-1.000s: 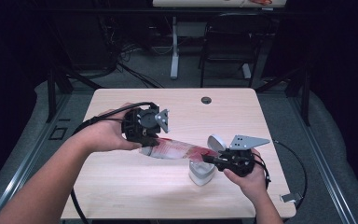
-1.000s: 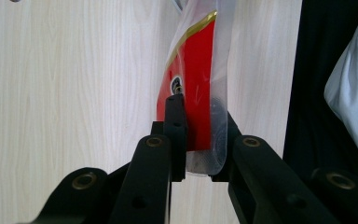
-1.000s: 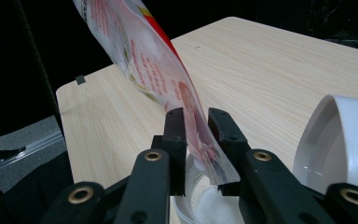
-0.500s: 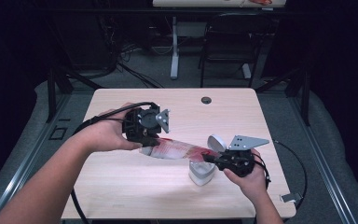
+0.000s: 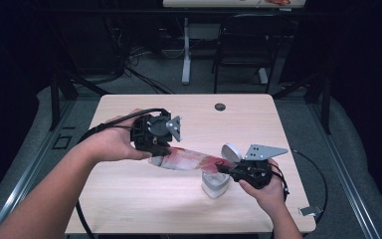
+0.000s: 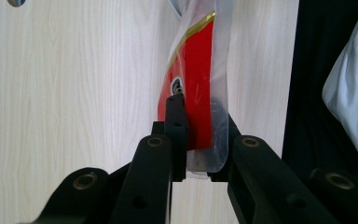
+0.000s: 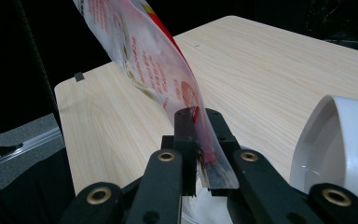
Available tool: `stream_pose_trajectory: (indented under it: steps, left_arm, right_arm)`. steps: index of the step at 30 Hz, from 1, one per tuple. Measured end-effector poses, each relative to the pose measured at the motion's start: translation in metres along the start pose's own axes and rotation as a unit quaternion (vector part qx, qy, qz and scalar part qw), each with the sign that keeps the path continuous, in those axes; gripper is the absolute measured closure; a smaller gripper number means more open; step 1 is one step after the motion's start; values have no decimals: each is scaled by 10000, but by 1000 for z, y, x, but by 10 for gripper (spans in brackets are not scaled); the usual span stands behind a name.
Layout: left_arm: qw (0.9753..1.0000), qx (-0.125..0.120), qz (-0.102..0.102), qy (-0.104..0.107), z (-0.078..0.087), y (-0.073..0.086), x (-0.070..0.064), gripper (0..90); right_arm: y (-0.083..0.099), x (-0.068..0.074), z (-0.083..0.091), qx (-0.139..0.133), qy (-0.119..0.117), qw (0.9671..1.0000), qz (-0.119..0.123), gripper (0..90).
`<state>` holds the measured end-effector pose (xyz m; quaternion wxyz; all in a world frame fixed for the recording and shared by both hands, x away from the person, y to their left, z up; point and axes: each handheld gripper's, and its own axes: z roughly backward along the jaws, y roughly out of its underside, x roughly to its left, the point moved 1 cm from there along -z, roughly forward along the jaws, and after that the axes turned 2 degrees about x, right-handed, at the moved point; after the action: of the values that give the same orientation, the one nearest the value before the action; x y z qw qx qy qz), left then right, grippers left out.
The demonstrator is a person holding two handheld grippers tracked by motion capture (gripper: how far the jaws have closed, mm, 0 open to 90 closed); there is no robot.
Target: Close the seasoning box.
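Observation:
A clear plastic bag with red print (image 5: 186,160) stretches in the air over the table between both grippers. My left gripper (image 5: 160,149) is shut on the bag's left end; in the left gripper view the bag (image 6: 193,84) runs up from the closed jaws. My right gripper (image 5: 223,168) is shut on the bag's right end, and the right gripper view has the bag (image 7: 154,60) curving up and to the left from the jaws. Under that end stands a white container (image 5: 215,183) with its hinged lid (image 5: 231,152) open; its white rim (image 7: 335,140) is beside the right jaws.
The light wood table (image 5: 129,204) has a small dark round disc (image 5: 220,106) near its far edge. Cables trail from both grippers over the table's sides. Dark floor, a chair and a desk leg lie beyond the far edge.
Both hands hold nearly still; the bag stays stretched between the two grippers, with only a slight shift of the right hand.

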<state>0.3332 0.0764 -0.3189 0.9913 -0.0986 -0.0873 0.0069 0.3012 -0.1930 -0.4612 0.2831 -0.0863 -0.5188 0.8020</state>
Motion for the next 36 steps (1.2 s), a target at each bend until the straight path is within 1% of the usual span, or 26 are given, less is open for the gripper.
stream_pose_trajectory:
  steps: [22, 31, 32, 33, 36]
  left_arm:
    - [10000, 41, -26, -1, -1, -3, 0, 820]
    - [10000, -5, -34, 26, -2, -5, 1, 820]
    - [10000, 5, -45, 9, -2, -5, 1, 820]
    - [10000, 9, -12, 29, -2, -5, 1, 820]
    - [10000, 17, -34, 14, -2, -5, 1, 820]
  right_arm:
    - [1, -1, 2, 20, 25, 10000, -8, 855]
    - [1, -2, 3, -2, 59, 10000, -26, 854]
    - [1, -2, 3, -6, 60, 10000, -30, 854]
    - [1, -3, 3, -5, 62, 10000, -29, 854]
    - [1, -3, 3, 1, 62, 10000, -21, 854]
